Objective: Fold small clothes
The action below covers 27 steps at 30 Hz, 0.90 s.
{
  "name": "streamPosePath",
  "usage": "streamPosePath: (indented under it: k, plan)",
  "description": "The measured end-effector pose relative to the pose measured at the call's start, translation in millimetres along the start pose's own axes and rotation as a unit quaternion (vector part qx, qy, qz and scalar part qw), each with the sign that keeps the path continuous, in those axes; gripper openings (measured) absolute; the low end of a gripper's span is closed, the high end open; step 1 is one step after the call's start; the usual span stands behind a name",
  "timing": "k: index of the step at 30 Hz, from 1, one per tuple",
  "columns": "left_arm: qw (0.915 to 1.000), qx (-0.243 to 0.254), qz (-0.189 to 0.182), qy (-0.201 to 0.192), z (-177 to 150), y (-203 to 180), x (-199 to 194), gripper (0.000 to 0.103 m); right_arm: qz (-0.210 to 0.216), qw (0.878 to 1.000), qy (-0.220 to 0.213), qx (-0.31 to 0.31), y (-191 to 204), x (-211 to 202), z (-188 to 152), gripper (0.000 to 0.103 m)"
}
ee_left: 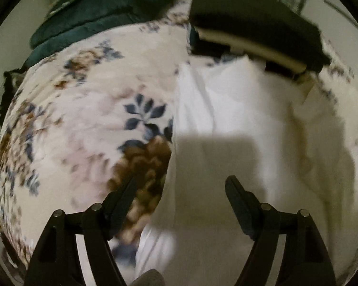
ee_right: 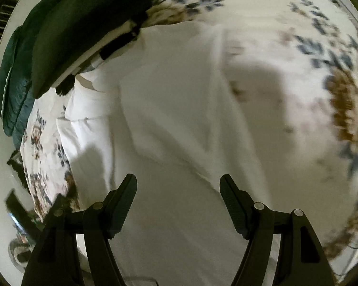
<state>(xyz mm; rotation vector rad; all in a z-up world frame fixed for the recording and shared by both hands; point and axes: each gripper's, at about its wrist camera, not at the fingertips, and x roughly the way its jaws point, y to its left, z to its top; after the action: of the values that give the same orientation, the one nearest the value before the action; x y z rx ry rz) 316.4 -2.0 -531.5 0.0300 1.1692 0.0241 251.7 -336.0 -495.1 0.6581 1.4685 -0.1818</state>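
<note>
The left gripper [ee_left: 180, 186] hangs with jaws spread wide, holding nothing, above the left edge of the white garment [ee_left: 250, 124]. The right gripper [ee_right: 178, 183] is likewise spread and holding nothing, over the garment's [ee_right: 169, 100] middle. The garment lies flat on a floral blanket [ee_left: 83, 109]. At its far end sits a stack of dark folded clothes [ee_left: 248, 21], and beyond that a green quilt [ee_left: 102, 9].
</note>
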Motion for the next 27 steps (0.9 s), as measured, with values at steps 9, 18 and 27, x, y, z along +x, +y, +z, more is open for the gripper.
streamPosePath:
  k: [9, 18, 27]
  plan:
    - [0.9987, 0.002, 0.007, 0.050, -96.4, -84.0, -86.0, 0.075, -0.007, 0.994, 0.064, -0.087, -104.2, -69.1, -13.5, 0.074]
    - [0.9789, -0.072, -0.048, 0.185, -223.0, -239.9, -90.5, 0.075, -0.046, 0.982, 0.102, -0.154, -202.3, -88.0, 24.0, 0.074]
    - [0.9680, -0.094, 0.014, 0.232, -292.8, -307.0, -45.5, 0.020, -0.058, 0.978, 0.116, -0.166, -236.5, -62.8, 65.2, 0.074]
